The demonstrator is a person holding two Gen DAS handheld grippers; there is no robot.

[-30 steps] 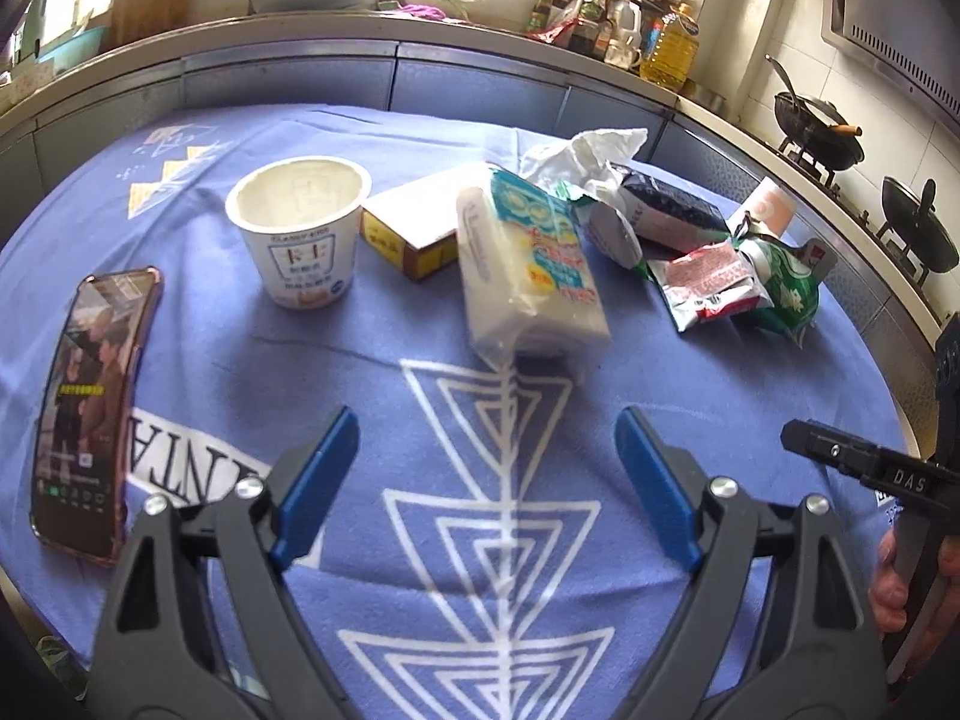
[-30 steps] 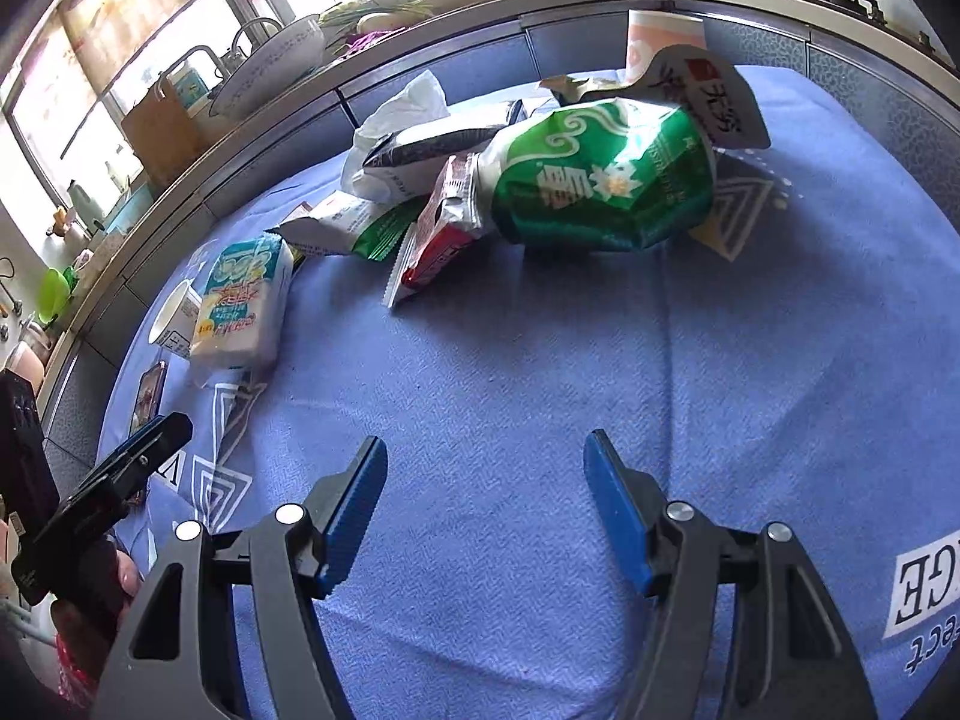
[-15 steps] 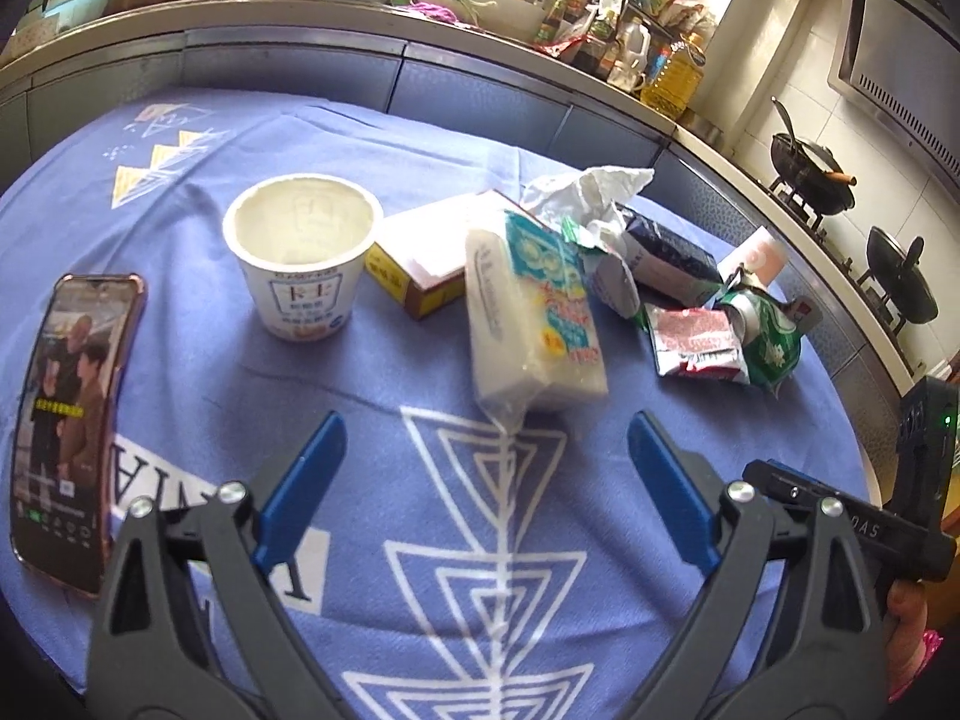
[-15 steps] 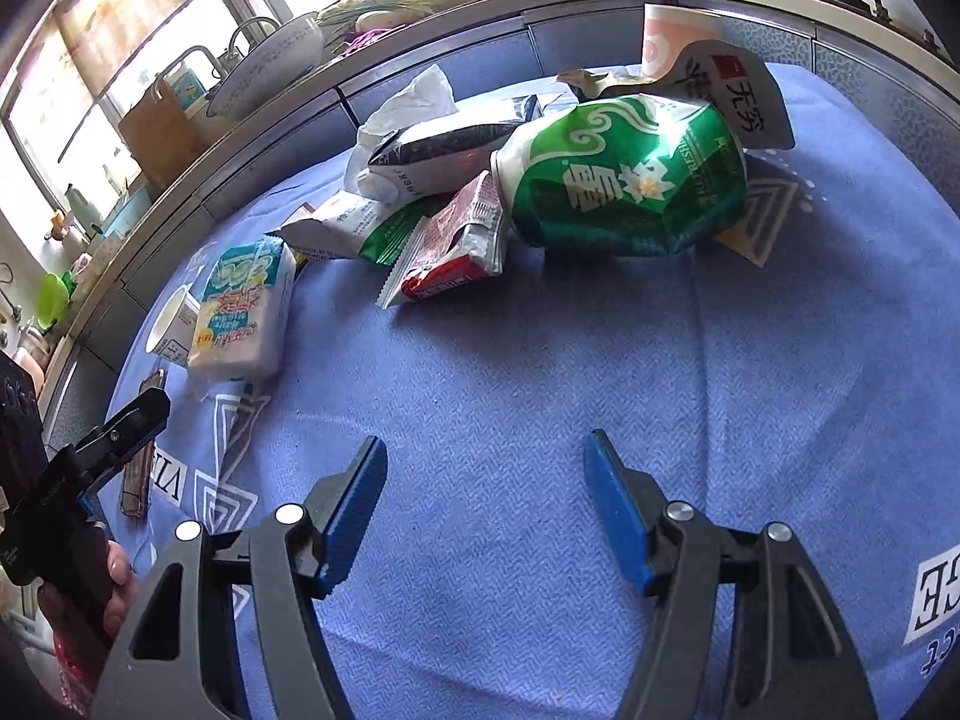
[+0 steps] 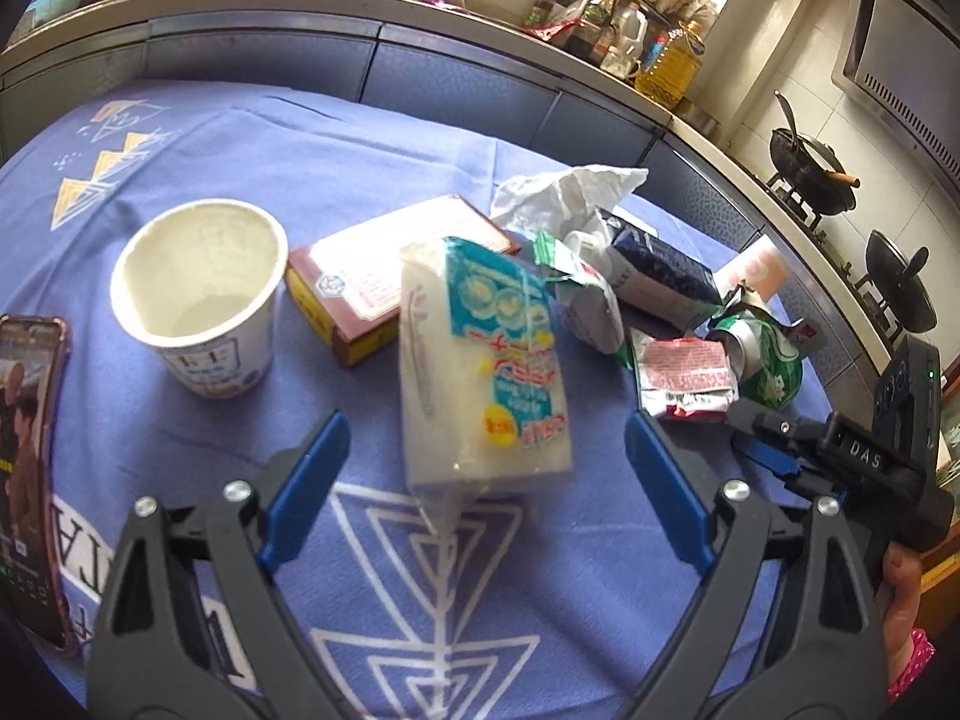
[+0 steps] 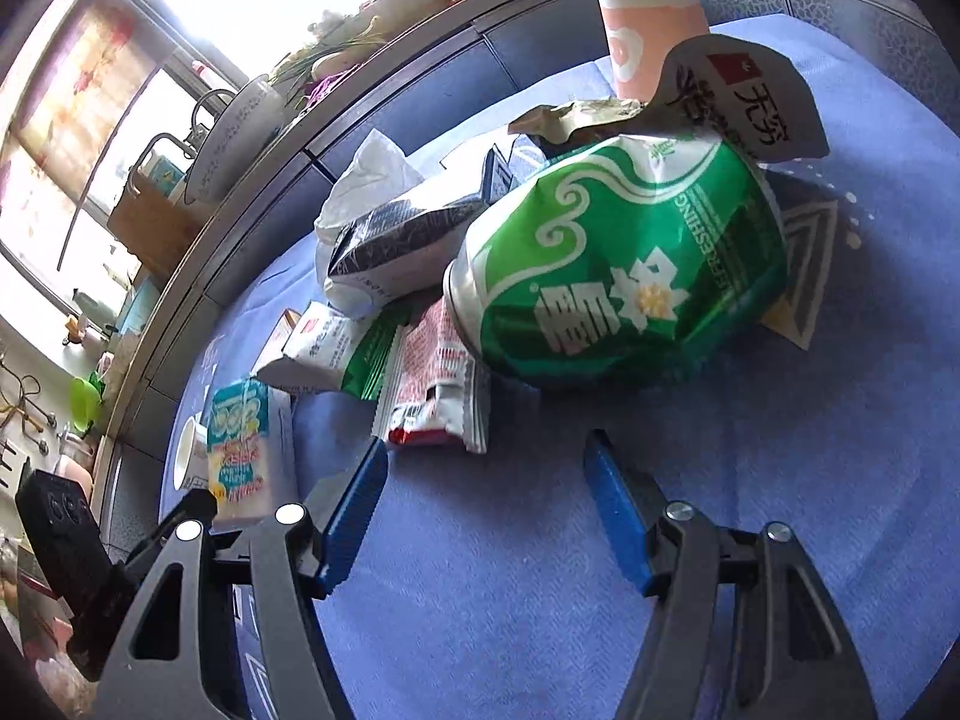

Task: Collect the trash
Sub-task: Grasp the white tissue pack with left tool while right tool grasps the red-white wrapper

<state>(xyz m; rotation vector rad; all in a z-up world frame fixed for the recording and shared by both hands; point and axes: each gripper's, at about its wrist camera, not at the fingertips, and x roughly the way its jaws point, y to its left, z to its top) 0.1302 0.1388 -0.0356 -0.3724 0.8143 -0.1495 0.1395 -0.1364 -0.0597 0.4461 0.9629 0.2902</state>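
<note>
Trash lies on a blue tablecloth [image 5: 198, 162]. In the left wrist view my left gripper [image 5: 480, 492] is open, its blue fingers either side of the near end of a white tissue pack [image 5: 480, 360]. Behind it are a white paper cup [image 5: 201, 294], a flat carton box [image 5: 384, 264], crumpled tissue [image 5: 570, 192], a dark pouch [image 5: 654, 264], a red wrapper [image 5: 687, 378] and a crushed green can [image 5: 768, 360]. In the right wrist view my right gripper [image 6: 486, 510] is open, just short of the red wrapper [image 6: 438, 384] and the green can [image 6: 624, 282].
A phone [image 5: 27, 468] lies at the table's left edge. A pink paper cup [image 6: 651, 30] and a peeled lid [image 6: 750, 102] stand behind the can. A kitchen counter with bottles [image 5: 606, 6] and a stove with pans [image 5: 810, 174] runs behind the table.
Both grippers have moved forward toward the trash. The left one now straddles the tissue pack's near end; the right one has closed in on the wrapper and can. Both stayed open.
</note>
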